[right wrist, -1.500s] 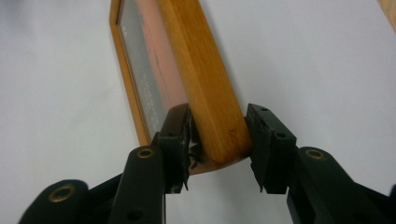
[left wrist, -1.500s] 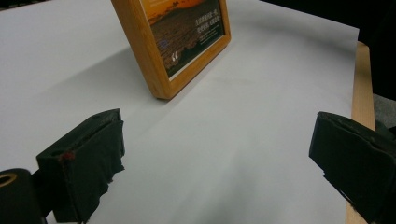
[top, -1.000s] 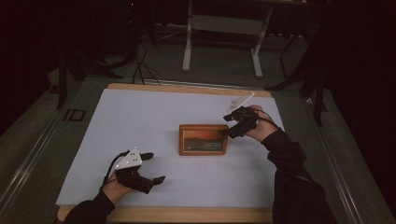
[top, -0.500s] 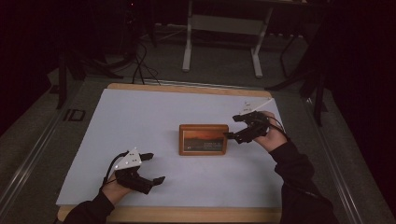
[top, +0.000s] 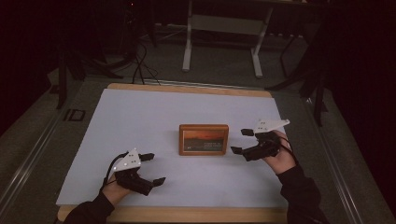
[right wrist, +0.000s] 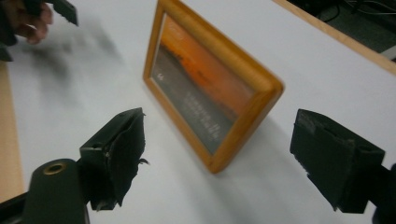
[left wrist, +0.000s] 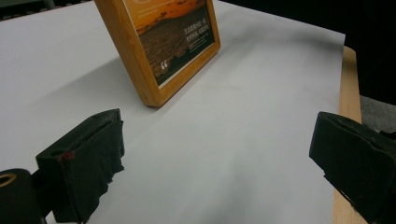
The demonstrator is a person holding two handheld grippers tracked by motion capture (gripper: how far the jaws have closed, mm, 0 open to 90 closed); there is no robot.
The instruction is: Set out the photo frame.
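A wooden photo frame [top: 204,139] with an orange sunset picture stands leaning back on its long edge at the middle of the white table cover [top: 140,116]. My right gripper [top: 238,141] hovers just right of the frame, apart from it. Its jaws have just been opening and stand wide with nothing between them. In the right gripper view the frame [right wrist: 210,93] sits just ahead of the right gripper [right wrist: 222,140]. My left gripper [top: 155,168] rests open near the front left. In the left gripper view the frame [left wrist: 159,46] lies well beyond the left gripper [left wrist: 217,154].
The wooden table edge [top: 187,213] runs along the front, and its far edge [top: 187,88] at the back. Metal stand legs [top: 187,51] and cables rise on the dark floor behind the table. The other hand [right wrist: 28,18] appears far off in the right gripper view.
The right gripper has drawn away from the frame's top right corner, moving right and toward the person, with its jaws wider. The left gripper and the frame have stayed put.
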